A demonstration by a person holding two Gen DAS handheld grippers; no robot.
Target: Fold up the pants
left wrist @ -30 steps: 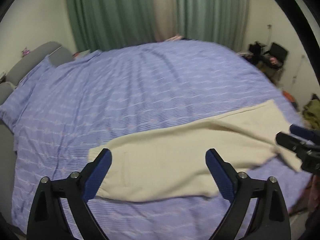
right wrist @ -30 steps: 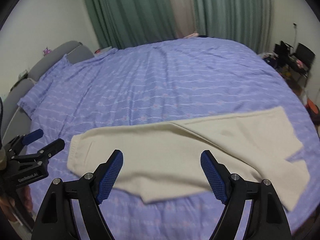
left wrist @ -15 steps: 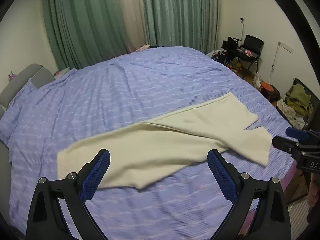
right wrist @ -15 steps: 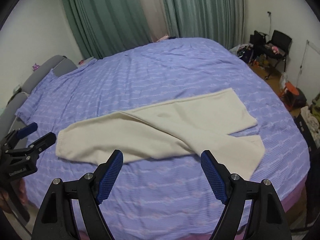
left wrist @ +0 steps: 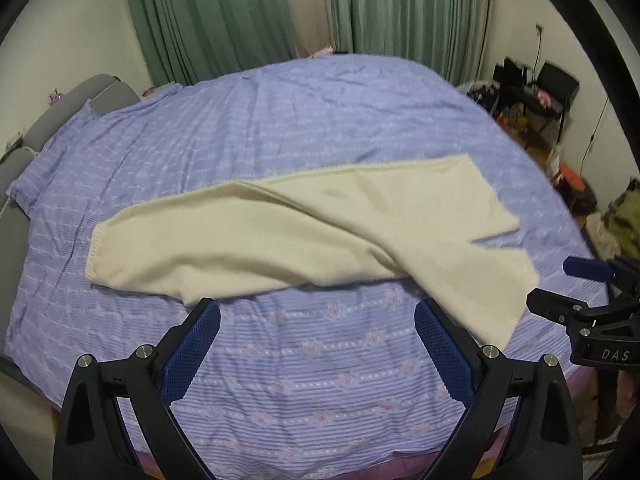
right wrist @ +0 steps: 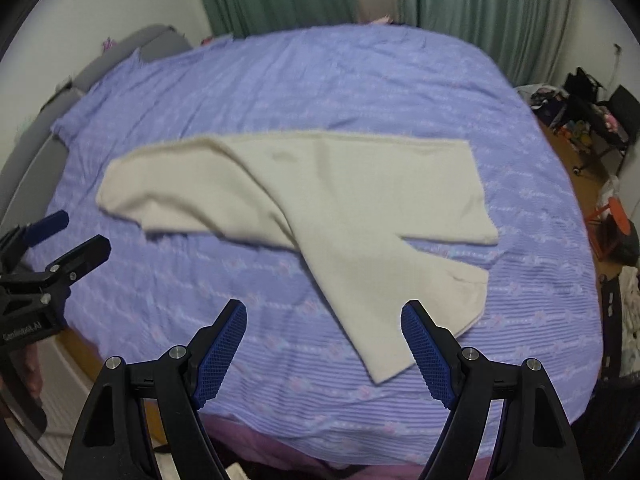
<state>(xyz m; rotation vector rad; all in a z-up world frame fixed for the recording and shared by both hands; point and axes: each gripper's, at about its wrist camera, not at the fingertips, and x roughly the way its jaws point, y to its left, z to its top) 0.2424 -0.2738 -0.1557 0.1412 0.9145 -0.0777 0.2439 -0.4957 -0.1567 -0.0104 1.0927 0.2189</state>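
Cream soft-knit pants [left wrist: 304, 236] lie flat on the lavender striped bedsheet [left wrist: 320, 372], near its front edge. The waistband end points toward the grey headboard [left wrist: 60, 116]; the two leg ends splay apart at the opposite end, with the front leg angling toward the front edge of the sheet.

Left gripper [left wrist: 316, 348] is empty with its jaws wide apart, hovering over bare sheet just in front of the pants. Right gripper [right wrist: 323, 346] is likewise spread and holding nothing, with its right pad beside the front leg's hem. My read: both are backed off to line up a grab, probably to bring the splayed legs together first.

Readable text: "DAS" on the right gripper body in the left view, and a partial "Genrobot.AI" (blurry) on the left gripper body in the right view.
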